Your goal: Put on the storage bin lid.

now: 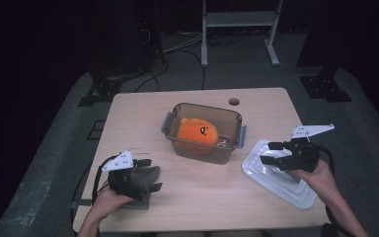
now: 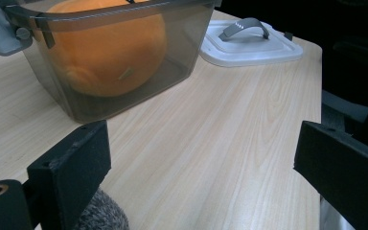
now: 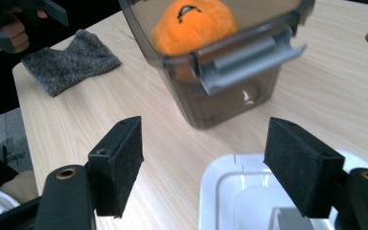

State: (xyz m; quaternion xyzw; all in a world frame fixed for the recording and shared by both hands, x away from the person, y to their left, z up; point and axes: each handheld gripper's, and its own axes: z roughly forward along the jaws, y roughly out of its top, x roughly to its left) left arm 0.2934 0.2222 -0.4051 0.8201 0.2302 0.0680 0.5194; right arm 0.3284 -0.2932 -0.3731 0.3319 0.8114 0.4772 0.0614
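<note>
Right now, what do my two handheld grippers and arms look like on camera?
Both are black handheld units. The left gripper and the right gripper each end in two blocky black jaws faced with matte pads, and each carries a pale grey three-cornered plate dotted with small holes. A black cable loops off the right one. Both forearms are bare, with no sleeves.

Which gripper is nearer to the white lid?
The right. The right gripper hovers over the white lid, jaws open; the left gripper sits across the table, above the grey cloth.
</note>
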